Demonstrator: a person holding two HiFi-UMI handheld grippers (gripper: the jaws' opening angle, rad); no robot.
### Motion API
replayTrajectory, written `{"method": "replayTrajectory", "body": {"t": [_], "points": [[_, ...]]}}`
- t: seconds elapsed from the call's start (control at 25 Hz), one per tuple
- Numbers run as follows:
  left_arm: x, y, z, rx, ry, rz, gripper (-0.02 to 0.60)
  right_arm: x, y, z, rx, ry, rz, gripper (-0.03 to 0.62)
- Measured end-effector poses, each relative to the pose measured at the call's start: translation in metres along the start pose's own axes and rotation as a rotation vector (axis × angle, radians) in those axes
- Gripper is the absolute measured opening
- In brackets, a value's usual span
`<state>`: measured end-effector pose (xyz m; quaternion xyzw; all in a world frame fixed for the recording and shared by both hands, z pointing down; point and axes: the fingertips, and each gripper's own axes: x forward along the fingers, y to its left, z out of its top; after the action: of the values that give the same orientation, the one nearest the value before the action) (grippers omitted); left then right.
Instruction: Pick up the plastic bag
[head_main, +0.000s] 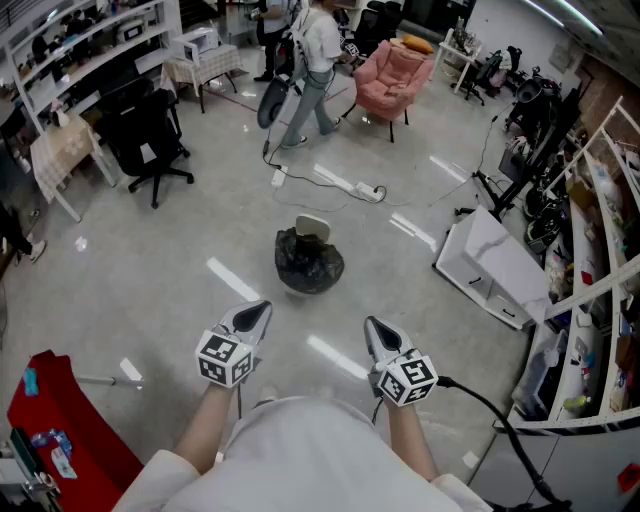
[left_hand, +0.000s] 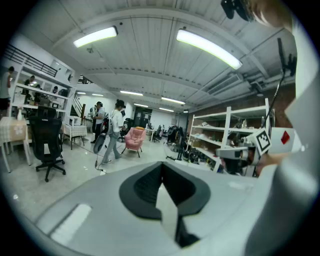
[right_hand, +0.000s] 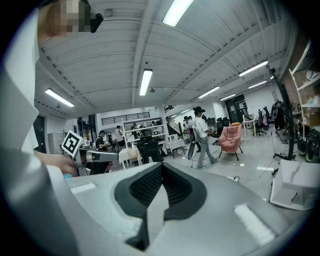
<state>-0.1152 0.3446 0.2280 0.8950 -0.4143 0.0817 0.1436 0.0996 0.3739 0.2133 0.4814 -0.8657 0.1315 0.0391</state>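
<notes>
A crumpled black plastic bag (head_main: 309, 264) lies on the grey floor ahead of me, with a beige piece (head_main: 313, 228) standing up from its top. My left gripper (head_main: 262, 309) is held low at the left, well short of the bag, jaws shut and empty. Level with it at the right, my right gripper (head_main: 372, 324) is also shut with nothing in it. In the left gripper view my left gripper (left_hand: 161, 166) points level across the room; my right gripper (right_hand: 161, 168) does the same in its own view. Neither gripper view shows the bag.
Beyond the bag a power strip (head_main: 362, 190) and cables lie on the floor. A person (head_main: 312, 60) walks at the back near a pink armchair (head_main: 392, 72). A black office chair (head_main: 148, 135) stands back left, a white cabinet (head_main: 490, 262) lies at the right, a red object (head_main: 60, 420) near left.
</notes>
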Motion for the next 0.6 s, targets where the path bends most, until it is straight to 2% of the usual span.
{"method": "replayTrajectory", "body": {"t": [0.6], "points": [[-0.011,0.005,-0.013,-0.001,0.026,-0.031,0.003,0.000,0.019,-0.010,0.009,0.020,-0.021,0.002]]}}
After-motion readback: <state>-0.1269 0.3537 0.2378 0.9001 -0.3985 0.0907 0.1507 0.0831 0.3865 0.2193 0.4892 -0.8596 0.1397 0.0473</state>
